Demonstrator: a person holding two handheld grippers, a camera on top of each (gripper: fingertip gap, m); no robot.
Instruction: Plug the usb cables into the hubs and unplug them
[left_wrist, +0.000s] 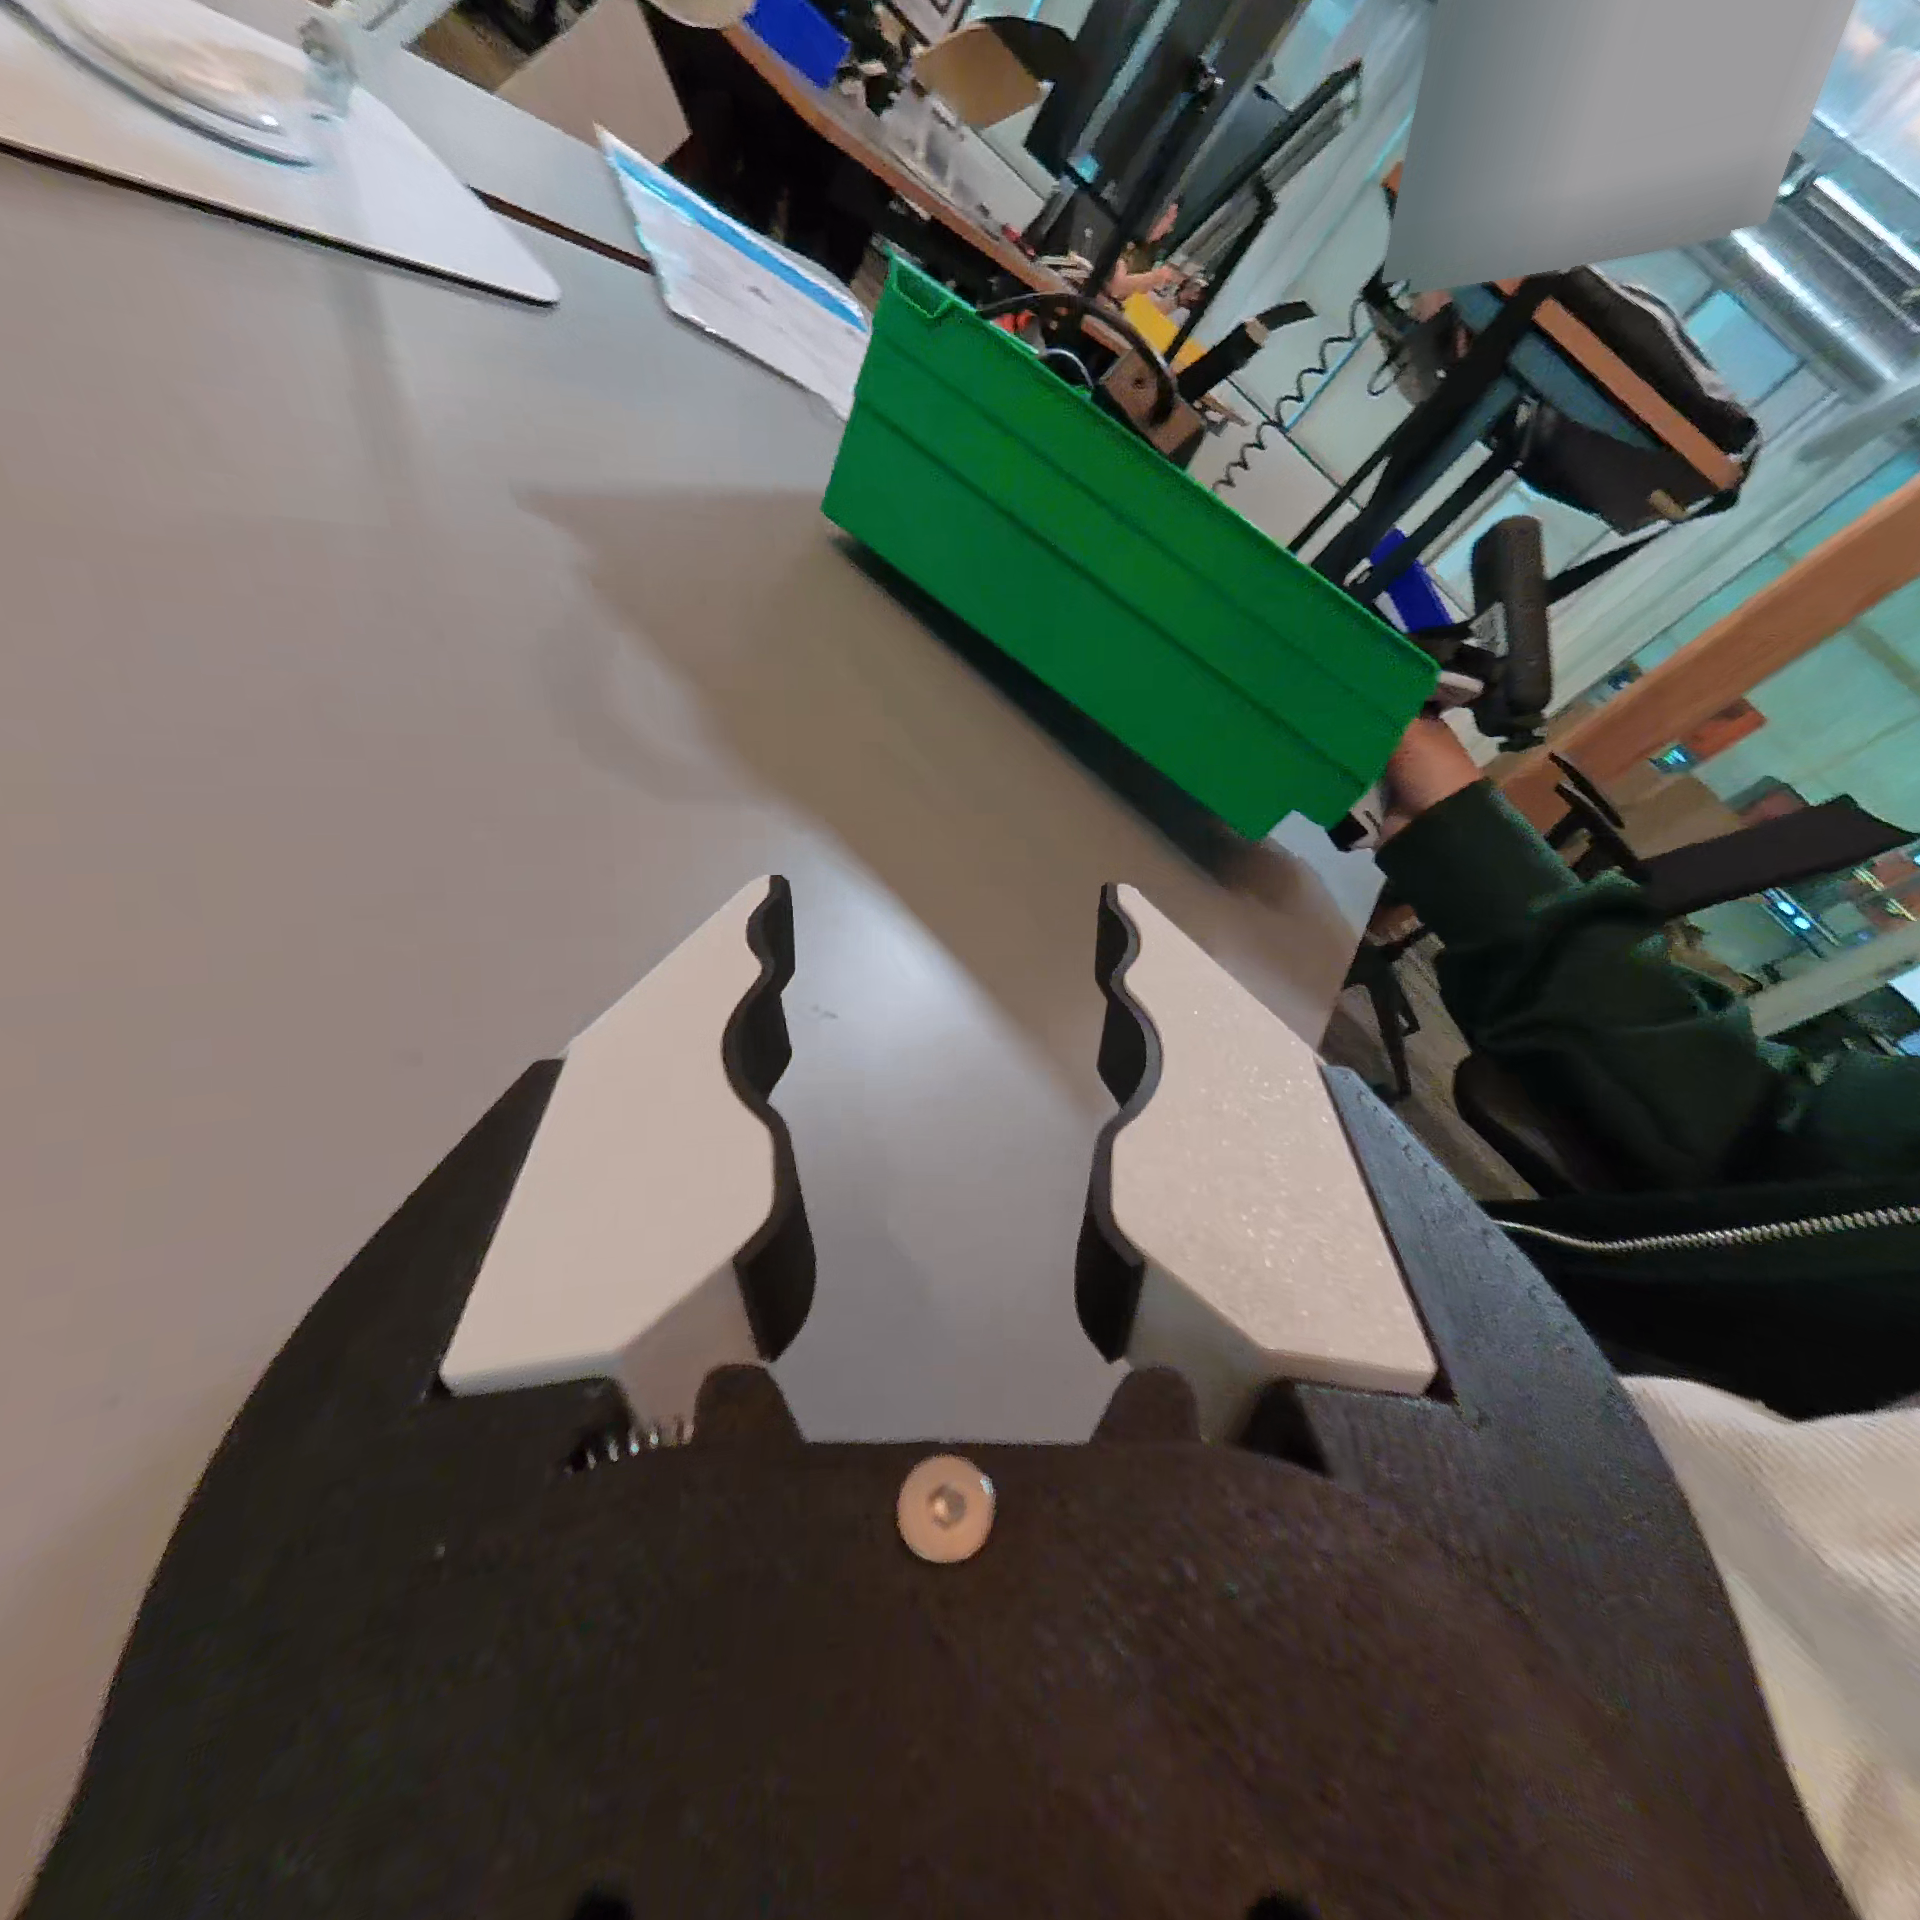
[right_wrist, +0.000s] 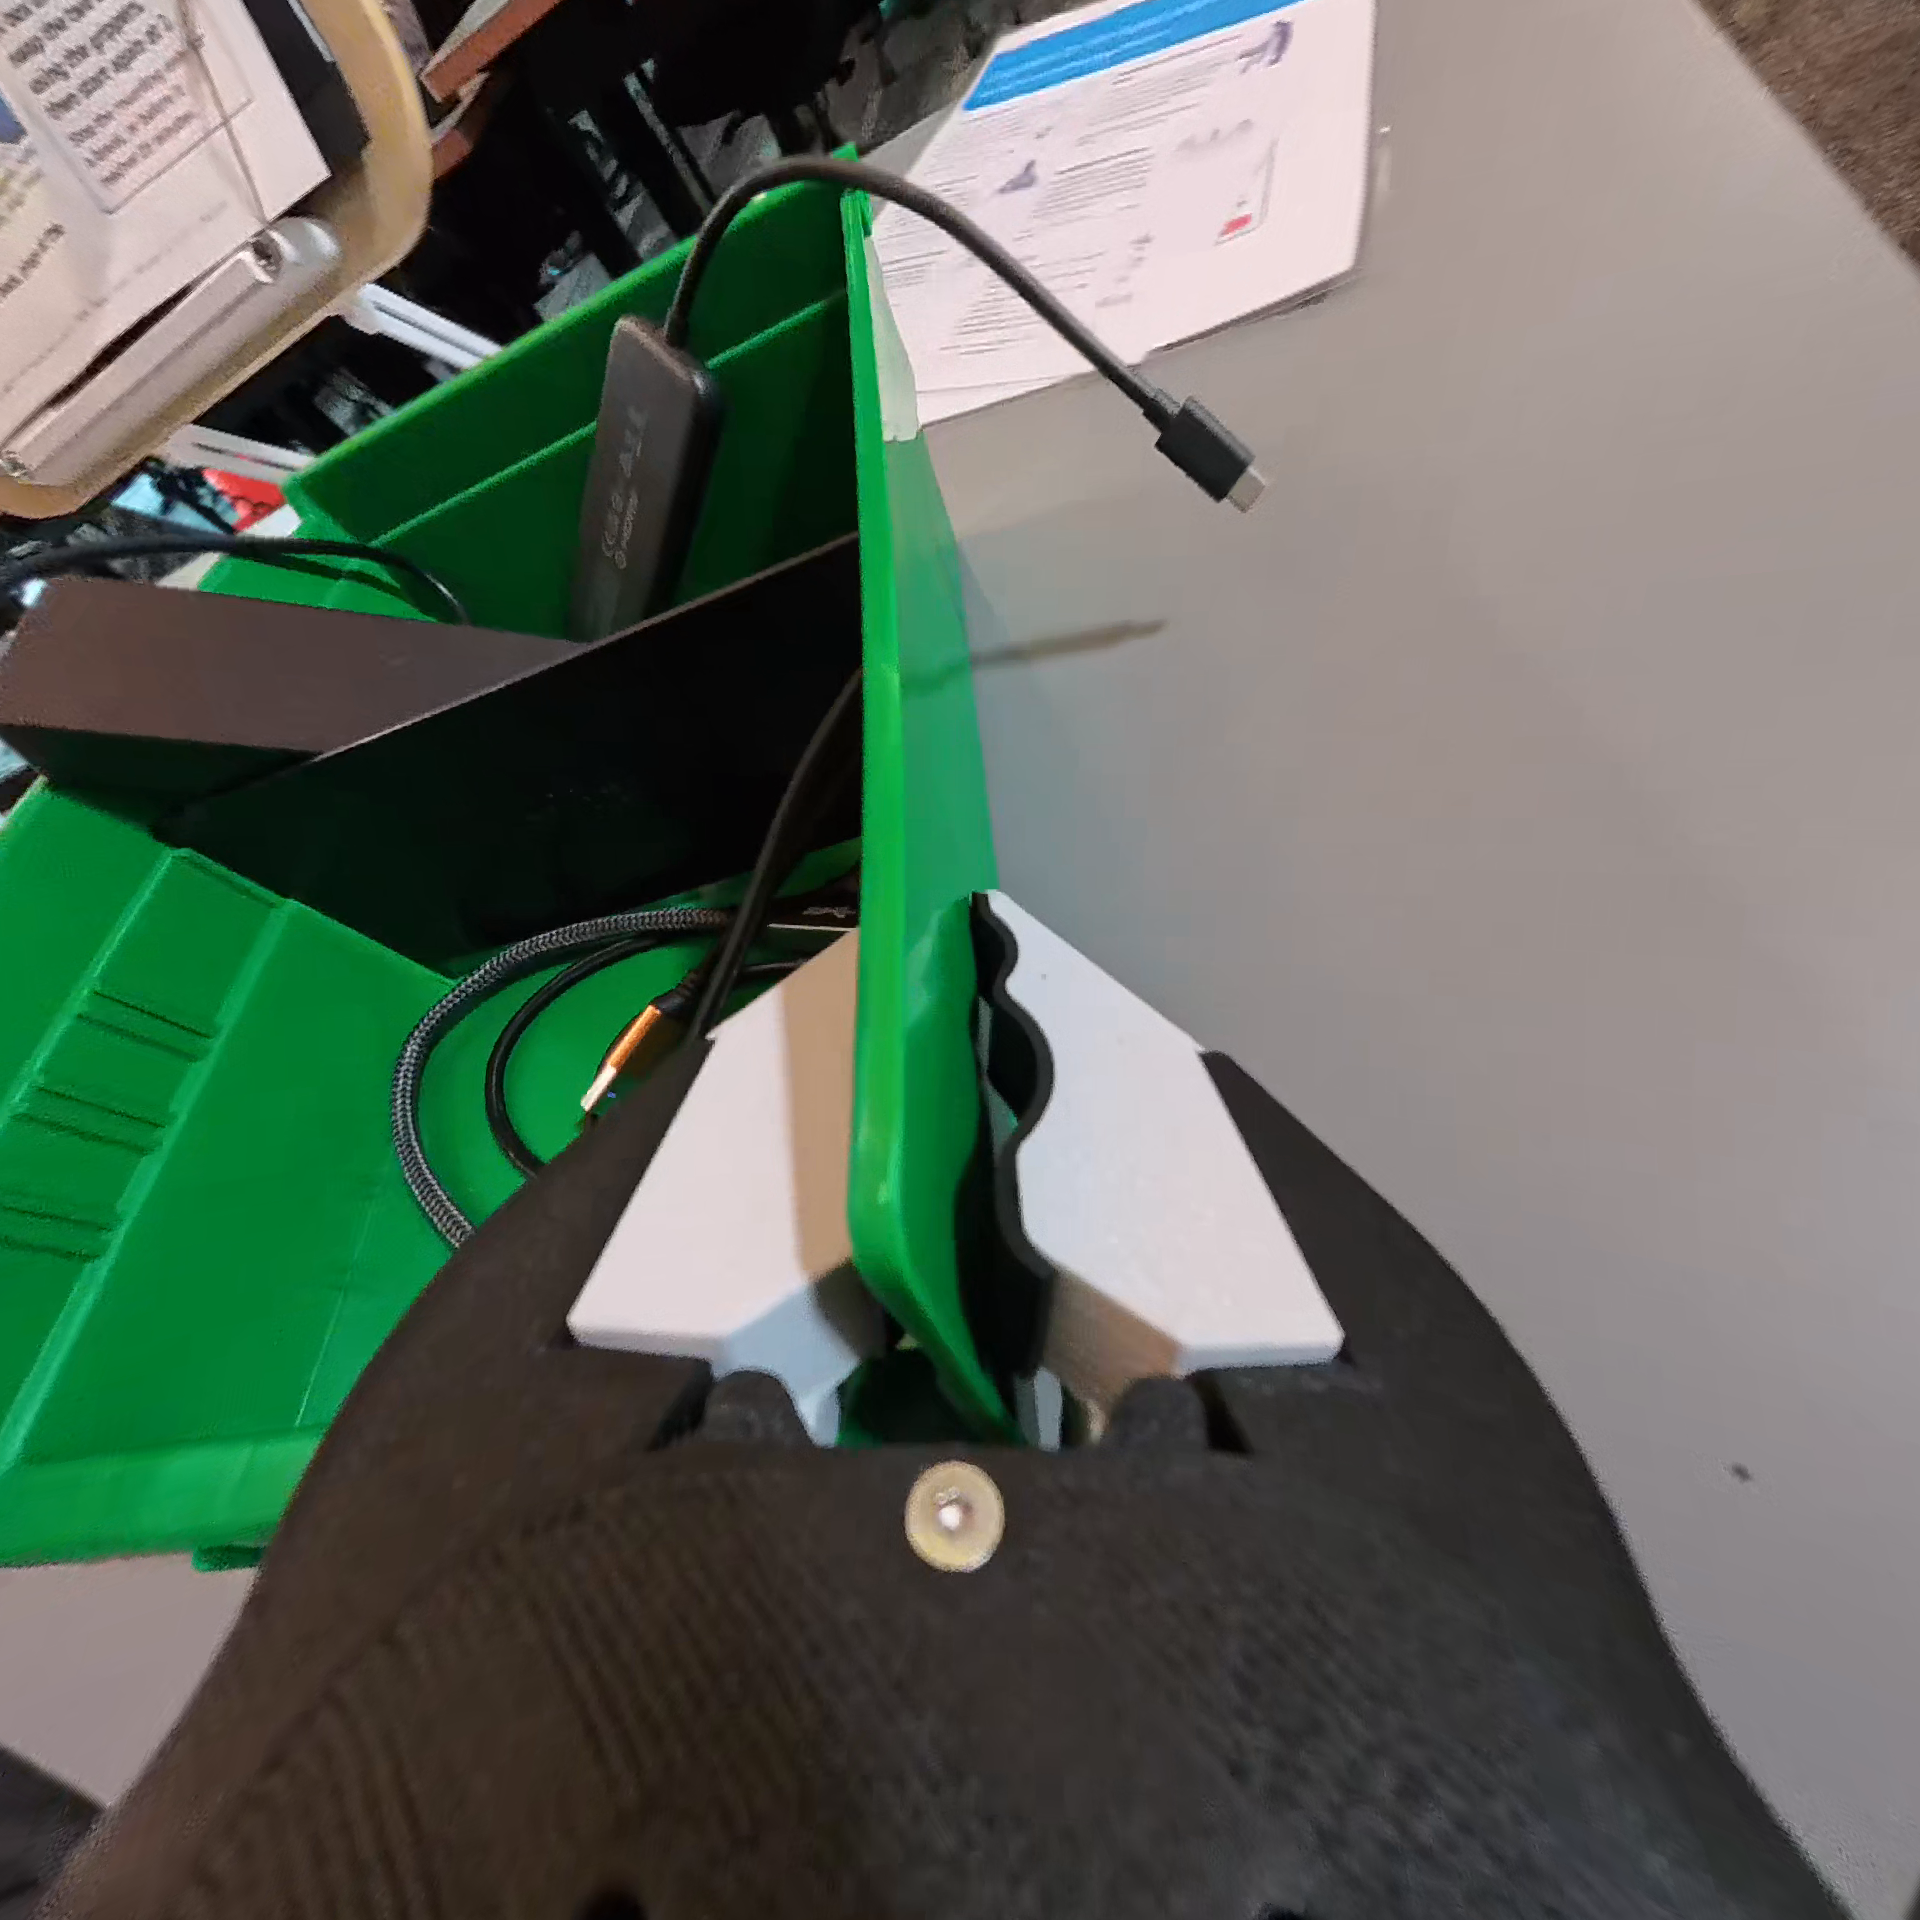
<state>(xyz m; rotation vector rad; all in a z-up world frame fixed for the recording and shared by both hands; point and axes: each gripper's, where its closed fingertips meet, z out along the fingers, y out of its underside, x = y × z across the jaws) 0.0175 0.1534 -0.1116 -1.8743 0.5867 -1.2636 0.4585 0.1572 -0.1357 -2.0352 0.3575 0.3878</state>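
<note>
From the left wrist view, the left hand-held gripper (left_wrist: 945, 904), black-bodied with pale grey fingers lined in wavy black pads, hangs over the smooth grey tabletop (left_wrist: 364, 623) with its fingers spread wide apart and nothing between them. Ahead and to the right stands a bright green plastic bin (left_wrist: 1091, 582), ribbed along its long side, with black cable ends poking above its rim. At the bin's near corner a person's hand (left_wrist: 1429, 769) in a dark green sleeve (left_wrist: 1558, 997) reaches in, holding the other gripper, which is mostly hidden behind the bin. A printed sheet with a blue band (left_wrist: 748, 270) lies on the table beyond the bin, and a pale grey mat (left_wrist: 343, 197) lies far left.

In the right wrist view, the right hand-held gripper (right_wrist: 914, 935) is clamped on the green bin's side wall (right_wrist: 914, 831), one finger inside the bin, one outside. Inside, a slim black USB hub (right_wrist: 634, 468) leans upright at the far end; its thin black cable (right_wrist: 935, 229) arches over the rim, its small plug (right_wrist: 1210, 452) hanging above the table outside. A flat black box (right_wrist: 416, 727) lies tilted across the bin. On the bin floor lies a coiled braided grey cable (right_wrist: 436, 1049), and beside it a copper-coloured USB plug (right_wrist: 634, 1049), just beside the inner finger.
</note>
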